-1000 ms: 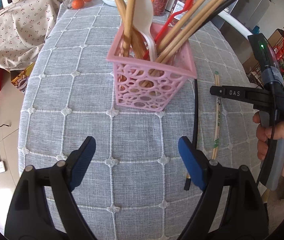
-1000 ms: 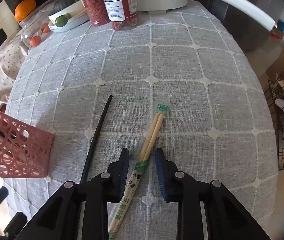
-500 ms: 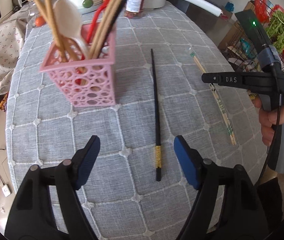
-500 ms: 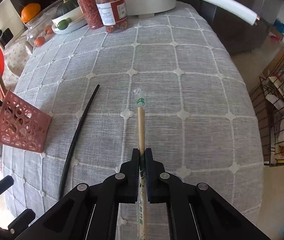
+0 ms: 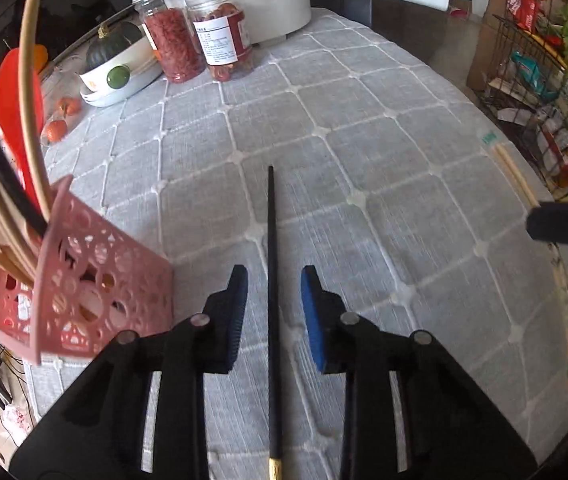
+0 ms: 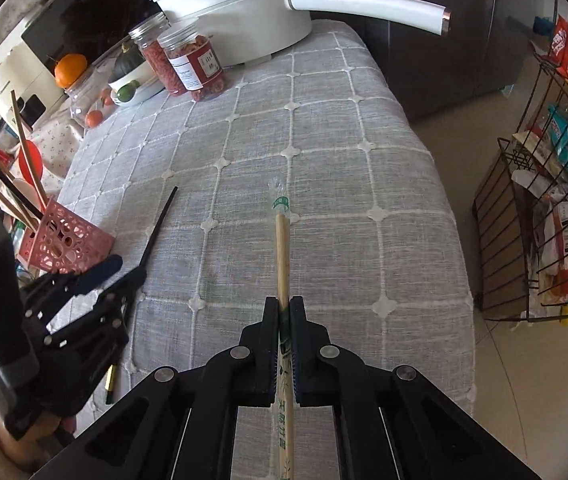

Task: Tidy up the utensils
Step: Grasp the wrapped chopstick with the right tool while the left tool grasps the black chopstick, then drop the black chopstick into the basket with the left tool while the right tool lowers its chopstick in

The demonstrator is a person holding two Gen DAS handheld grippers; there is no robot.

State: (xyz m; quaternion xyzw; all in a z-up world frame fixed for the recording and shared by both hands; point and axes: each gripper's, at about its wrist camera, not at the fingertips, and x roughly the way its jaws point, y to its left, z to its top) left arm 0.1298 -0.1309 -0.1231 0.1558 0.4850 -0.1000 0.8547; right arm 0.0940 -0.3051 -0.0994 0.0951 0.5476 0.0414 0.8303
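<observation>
A grey checked tablecloth (image 5: 384, 128) fills both views, with a pink basket (image 5: 95, 292) of utensils at the left edge of the left view. The left gripper (image 5: 273, 308) stands open, its blue pads either side of a black chopstick (image 5: 271, 240) lying flat at centre frame. The right gripper (image 6: 284, 344) is clamped on wrapped wooden chopsticks (image 6: 282, 252), which point up the frame. Both are light, stiff and thin; the black one looks slick, so grip it mid-shaft, squarely.
</observation>
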